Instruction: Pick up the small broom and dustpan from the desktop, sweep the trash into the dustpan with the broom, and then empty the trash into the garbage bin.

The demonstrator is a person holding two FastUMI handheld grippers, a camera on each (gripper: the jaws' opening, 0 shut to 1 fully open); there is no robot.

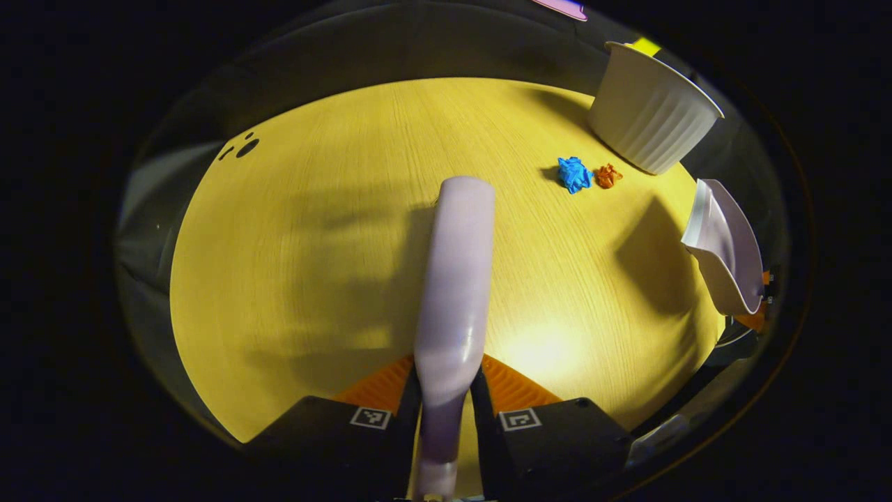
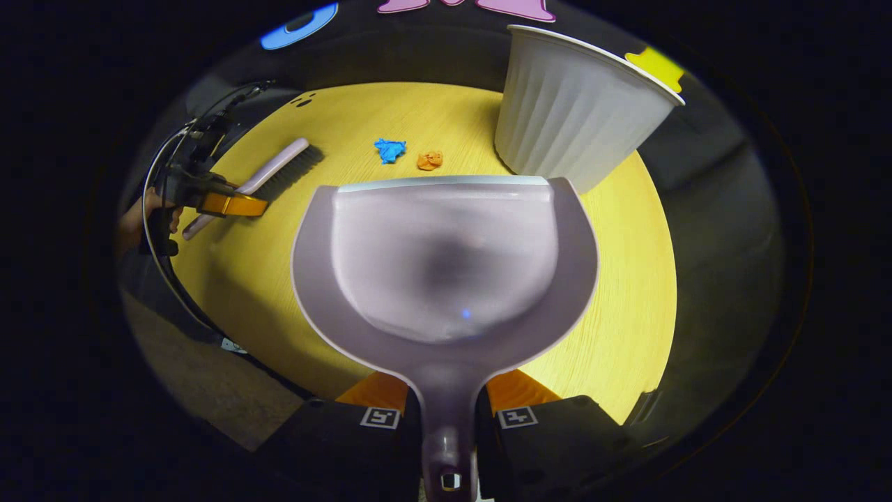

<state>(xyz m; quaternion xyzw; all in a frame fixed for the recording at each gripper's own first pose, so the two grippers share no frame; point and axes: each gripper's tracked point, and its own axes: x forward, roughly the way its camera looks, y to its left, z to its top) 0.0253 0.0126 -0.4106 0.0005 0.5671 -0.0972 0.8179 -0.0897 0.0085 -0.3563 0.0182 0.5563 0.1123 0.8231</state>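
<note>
left gripper (image 1: 446, 390) clamps 1 broom (image 1: 456, 279) | right gripper (image 2: 446, 404) clamps 1 dustpan (image 2: 446, 279) | 2 scraps — blue (image 2: 389, 149), orange (image 2: 430, 160)

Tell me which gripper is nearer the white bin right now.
Probably right. The right gripper, holding the dustpan, sits just in front of the bin. The left gripper, holding the broom, is farther across the table.

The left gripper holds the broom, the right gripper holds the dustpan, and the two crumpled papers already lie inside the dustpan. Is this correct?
Not quite: the dustpan is empty. In the right gripper view, the blue paper and orange paper lie on the table beyond it. The rest is right.
</note>
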